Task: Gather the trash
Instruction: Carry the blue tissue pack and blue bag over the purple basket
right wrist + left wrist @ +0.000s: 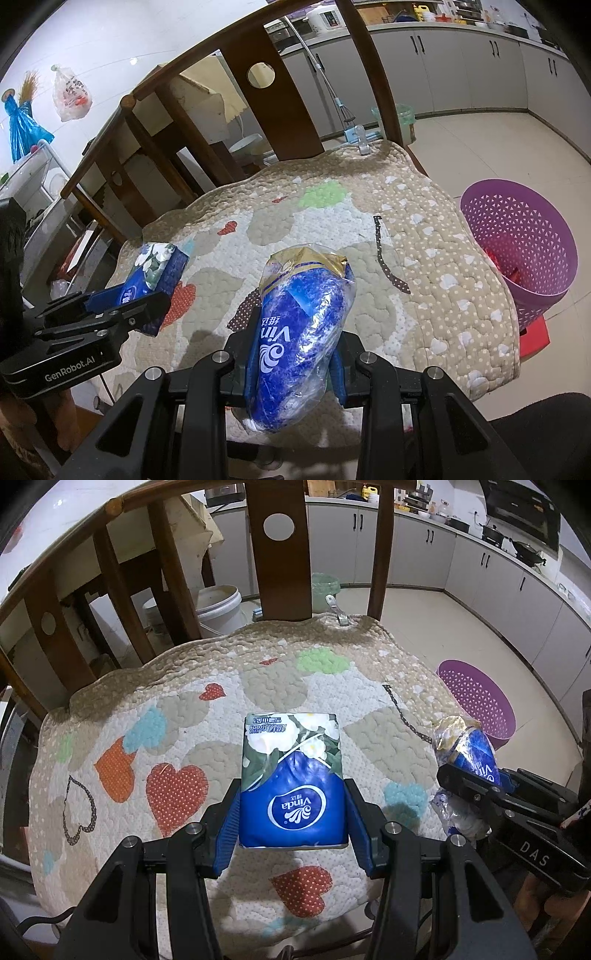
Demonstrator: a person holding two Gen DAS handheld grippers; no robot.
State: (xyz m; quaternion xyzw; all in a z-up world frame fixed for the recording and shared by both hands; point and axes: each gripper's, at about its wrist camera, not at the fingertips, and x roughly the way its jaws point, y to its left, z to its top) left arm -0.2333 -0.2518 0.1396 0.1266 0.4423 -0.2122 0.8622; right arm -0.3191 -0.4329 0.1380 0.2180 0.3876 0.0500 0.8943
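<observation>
Your left gripper (293,816) is clamped on the full tissue pack (291,775), both blue pads pressed to its long sides, holding it over the quilted chair cushion (177,709). Your right gripper (295,354) is pinched tight on the crumpled blue wrapper (299,328) (an emptied tissue bag, gold-trimmed at its far end), also above the cushion. The purple basket (517,229) stands on the floor just beside the chair's right edge, something red lying inside it.
</observation>
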